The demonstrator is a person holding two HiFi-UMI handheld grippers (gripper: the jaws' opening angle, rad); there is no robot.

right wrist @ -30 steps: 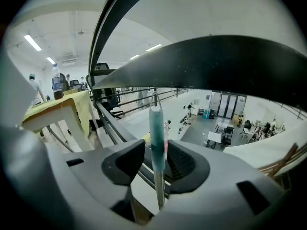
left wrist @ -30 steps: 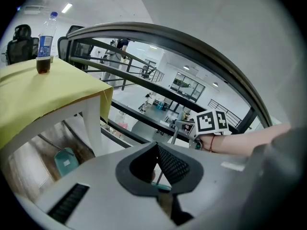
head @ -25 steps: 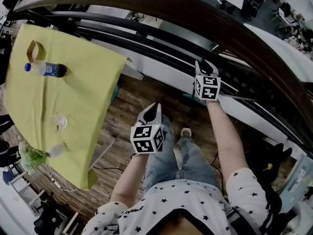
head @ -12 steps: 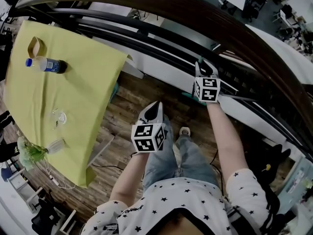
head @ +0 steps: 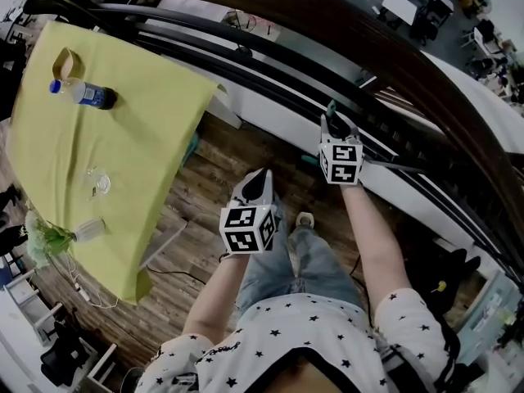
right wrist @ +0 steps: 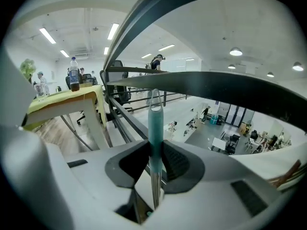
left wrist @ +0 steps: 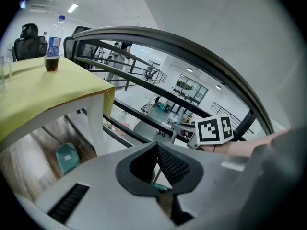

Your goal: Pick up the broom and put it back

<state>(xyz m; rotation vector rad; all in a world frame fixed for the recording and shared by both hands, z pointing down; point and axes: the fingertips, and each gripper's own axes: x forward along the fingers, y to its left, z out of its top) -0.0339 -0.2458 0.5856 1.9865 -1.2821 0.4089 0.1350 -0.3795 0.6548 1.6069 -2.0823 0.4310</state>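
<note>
The broom's thin metal handle with a teal grip (right wrist: 155,123) stands upright between the pads of my right gripper (right wrist: 155,159), which is shut on it. In the head view that right gripper (head: 334,121) is held out against the railing, and the teal handle tip (head: 330,108) pokes up past the fingers. The broom's lower end is mostly hidden behind the gripper. My left gripper (head: 260,185) hangs lower over the wooden floor, its fingertips together and nothing in them. Its own view shows the left gripper (left wrist: 156,150) pads meeting, with the right gripper's marker cube (left wrist: 213,129) beyond.
A dark curved handrail (head: 368,39) with bars runs across in front. At left stands a table with a yellow cloth (head: 123,146), holding a bottle (head: 82,94) and a glass (head: 98,181). A teal dustpan (left wrist: 67,158) lies under the table.
The right gripper has shifted a little to the left and away along the railing with the broom handle in it. The left gripper has stayed put.
</note>
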